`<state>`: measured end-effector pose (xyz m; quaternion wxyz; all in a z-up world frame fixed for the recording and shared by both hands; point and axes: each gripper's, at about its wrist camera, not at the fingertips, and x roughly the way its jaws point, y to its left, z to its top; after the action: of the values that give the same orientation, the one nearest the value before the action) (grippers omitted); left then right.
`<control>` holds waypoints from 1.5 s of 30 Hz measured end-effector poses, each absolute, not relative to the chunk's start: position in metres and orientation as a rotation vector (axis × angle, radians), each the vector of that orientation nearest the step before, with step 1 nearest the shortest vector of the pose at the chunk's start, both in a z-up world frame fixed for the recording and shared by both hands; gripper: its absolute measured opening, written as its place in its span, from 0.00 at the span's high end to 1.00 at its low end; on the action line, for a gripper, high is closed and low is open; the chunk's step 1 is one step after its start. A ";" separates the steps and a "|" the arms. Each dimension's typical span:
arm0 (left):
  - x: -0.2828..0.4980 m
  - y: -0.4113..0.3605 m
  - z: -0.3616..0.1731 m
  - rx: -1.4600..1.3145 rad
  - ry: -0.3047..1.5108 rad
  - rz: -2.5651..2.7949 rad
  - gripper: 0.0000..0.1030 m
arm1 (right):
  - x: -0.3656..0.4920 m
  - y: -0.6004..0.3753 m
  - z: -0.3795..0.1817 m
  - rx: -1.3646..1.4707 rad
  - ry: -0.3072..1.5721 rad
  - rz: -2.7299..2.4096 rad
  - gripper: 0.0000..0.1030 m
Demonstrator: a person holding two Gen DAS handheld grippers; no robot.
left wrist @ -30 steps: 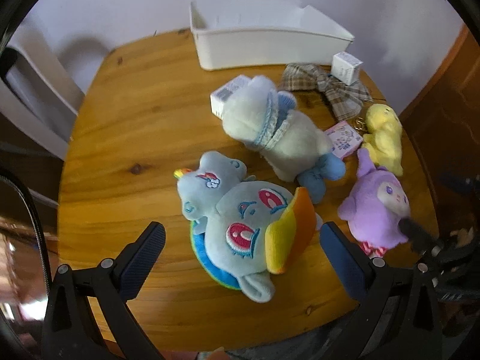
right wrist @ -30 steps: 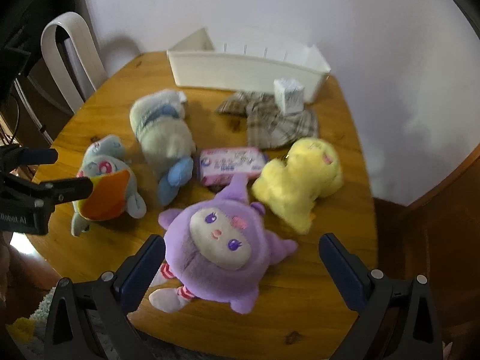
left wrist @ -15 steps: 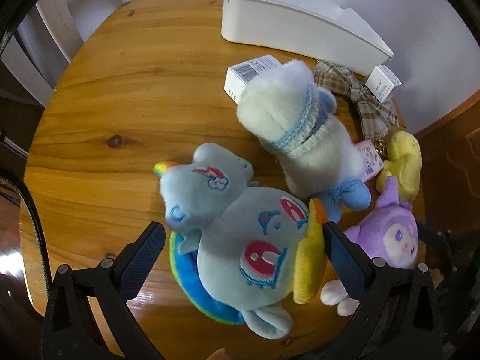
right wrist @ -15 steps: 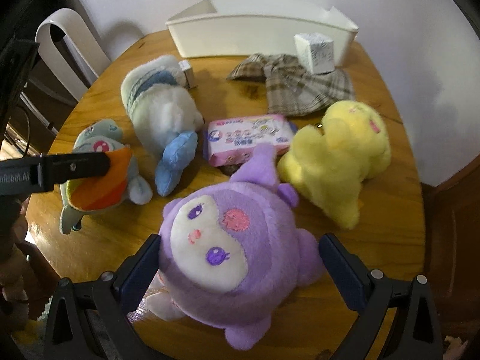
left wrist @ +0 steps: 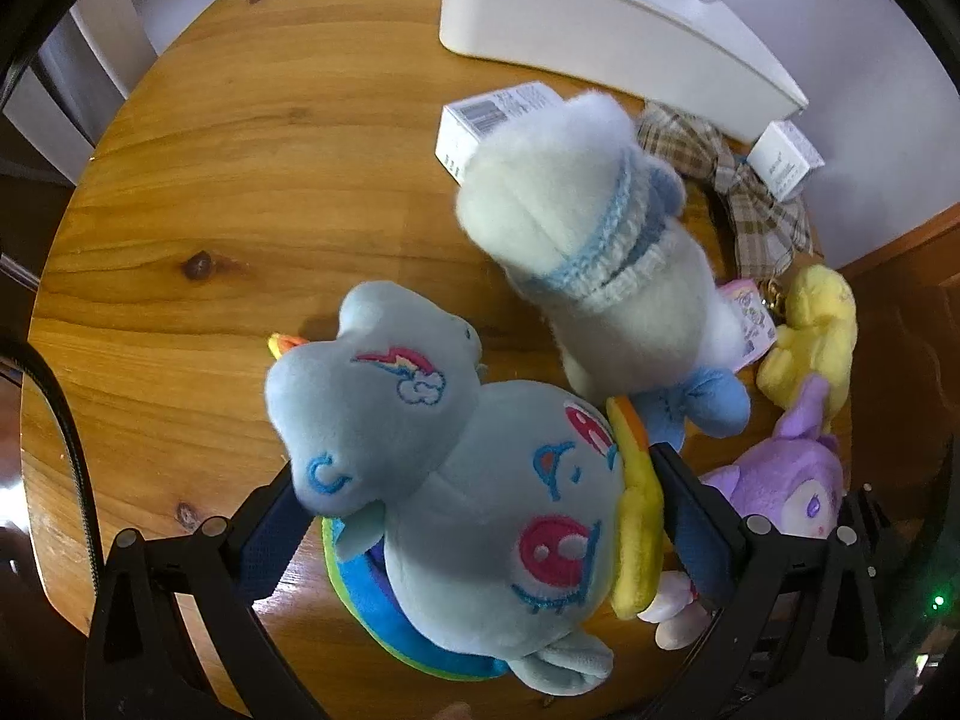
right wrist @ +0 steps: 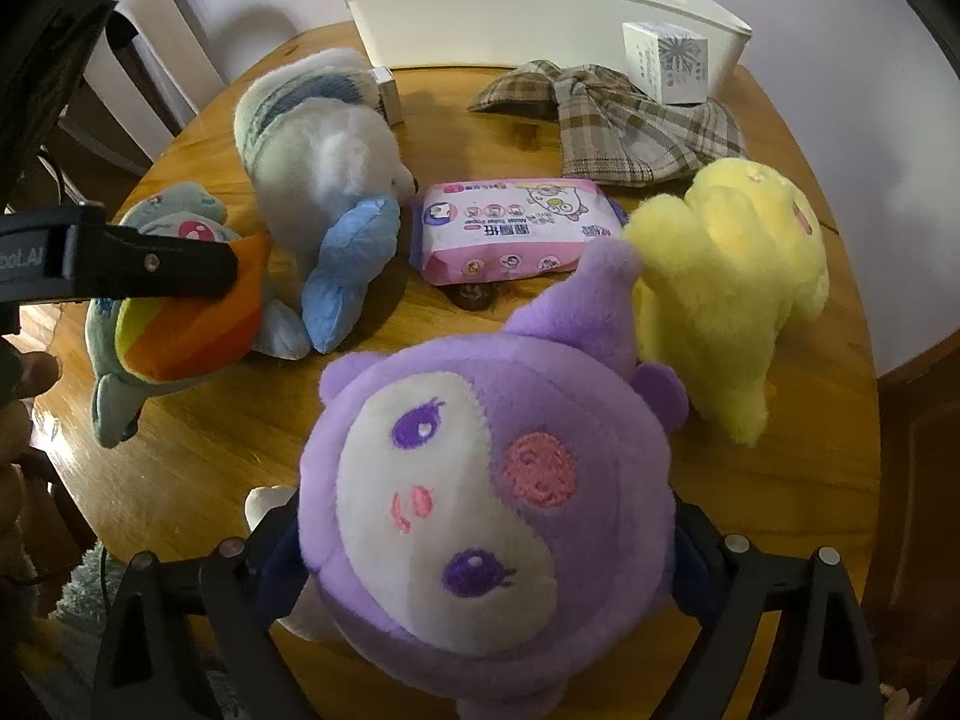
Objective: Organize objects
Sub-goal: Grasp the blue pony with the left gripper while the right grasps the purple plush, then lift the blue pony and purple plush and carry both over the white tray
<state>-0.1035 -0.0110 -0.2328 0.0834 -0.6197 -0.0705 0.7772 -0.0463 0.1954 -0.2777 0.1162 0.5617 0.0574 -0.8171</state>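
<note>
A light blue pony plush (left wrist: pixel 480 480) with a rainbow mane lies on the wooden table (left wrist: pixel 240 150). My left gripper (left wrist: pixel 480 519) is open and straddles it; the right finger (left wrist: pixel 690 516) touches its mane. The same gripper's finger (right wrist: pixel 156 267) shows from the side against the orange mane (right wrist: pixel 198 324). A purple plush (right wrist: pixel 480 510) fills the gap of my right gripper (right wrist: pixel 483 555), whose jaws are closing; the plush bulges over both fingertips and hides the pads. It is still resting on the table.
A white bin (right wrist: pixel 540 18) stands at the table's far edge. Between lie a white-and-blue plush (right wrist: pixel 324 144), a yellow plush (right wrist: pixel 732 276), a pink wipes pack (right wrist: pixel 510 228), a plaid bow (right wrist: pixel 630 126) and small white boxes (right wrist: pixel 666 63). A white chair (right wrist: pixel 156 60) stands at the left.
Both grippers came down over their plushes, which now sit between the fingers instead of ahead of them. The left view also rolled.
</note>
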 end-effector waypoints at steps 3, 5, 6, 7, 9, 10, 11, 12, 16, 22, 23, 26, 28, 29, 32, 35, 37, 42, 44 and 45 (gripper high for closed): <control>-0.102 -0.009 -0.236 -1.865 -0.189 2.301 0.01 | -0.045 0.194 -0.279 1.644 0.159 -2.392 0.09; -0.100 -0.009 -0.234 -1.847 -0.186 2.304 0.05 | -0.045 0.193 -0.279 1.643 0.153 -2.390 0.10; -0.098 -0.009 -0.233 -1.836 -0.183 2.306 0.07 | -0.044 0.194 -0.279 1.643 0.152 -2.390 0.10; -0.097 -0.009 -0.232 -1.832 -0.172 2.312 0.08 | -0.043 0.194 -0.279 1.644 0.150 -2.390 0.10; -0.094 -0.008 -0.231 -1.814 -0.147 2.327 0.10 | -0.042 0.194 -0.279 1.642 0.152 -2.390 0.11; -0.093 -0.009 -0.230 -1.807 -0.140 2.335 0.11 | -0.042 0.193 -0.280 1.641 0.153 -2.390 0.12; -0.091 -0.009 -0.229 -1.801 -0.130 2.346 0.12 | -0.041 0.193 -0.279 1.640 0.152 -2.391 0.13; -0.088 -0.009 -0.227 -1.792 -0.114 2.361 0.14 | -0.040 0.192 -0.279 1.639 0.151 -2.392 0.15; -0.080 -0.012 -0.224 -1.775 -0.061 2.409 0.18 | -0.041 0.195 -0.274 1.638 0.164 -2.393 0.18; -0.066 -0.018 -0.213 -1.763 -0.043 2.439 0.19 | -0.037 0.193 -0.266 1.633 0.168 -2.399 0.19; -0.063 -0.015 -0.208 -1.754 -0.047 2.446 0.19 | -0.038 0.188 -0.264 1.625 0.169 -2.407 0.19; -0.055 -0.010 -0.191 -1.716 -0.066 2.471 0.19 | -0.030 0.188 -0.249 1.585 0.163 -2.437 0.19; -0.054 -0.007 -0.178 -1.686 -0.071 2.488 0.19 | -0.024 0.189 -0.234 1.547 0.163 -2.466 0.19; -0.052 -0.011 -0.173 -1.668 -0.074 2.496 0.19 | -0.021 0.190 -0.228 1.531 0.164 -2.477 0.19; -0.047 -0.014 -0.149 -1.617 -0.073 2.505 0.19 | -0.010 0.192 -0.201 1.461 0.160 -2.521 0.19; -0.041 -0.007 -0.125 -1.564 -0.021 2.517 0.19 | -0.002 0.195 -0.169 1.373 0.181 -2.581 0.19; -0.037 -0.006 -0.105 -1.510 0.030 2.536 0.19 | 0.001 0.196 -0.147 1.309 0.188 -2.622 0.19; -0.040 -0.004 -0.048 -1.357 0.147 2.600 0.19 | 0.011 0.207 -0.082 1.129 0.219 -2.729 0.19; -0.043 -0.003 -0.028 -1.309 0.176 2.618 0.19 | 0.009 0.211 -0.057 1.058 0.250 -2.781 0.19; -0.044 -0.003 -0.016 -1.283 0.195 2.627 0.19 | 0.007 0.214 -0.044 1.029 0.255 -2.803 0.19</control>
<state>-0.0442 -0.0026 -0.0162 0.1055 -0.4355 0.0663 0.8915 0.0070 0.2139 -0.0438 0.0724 0.3426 0.0848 -0.9329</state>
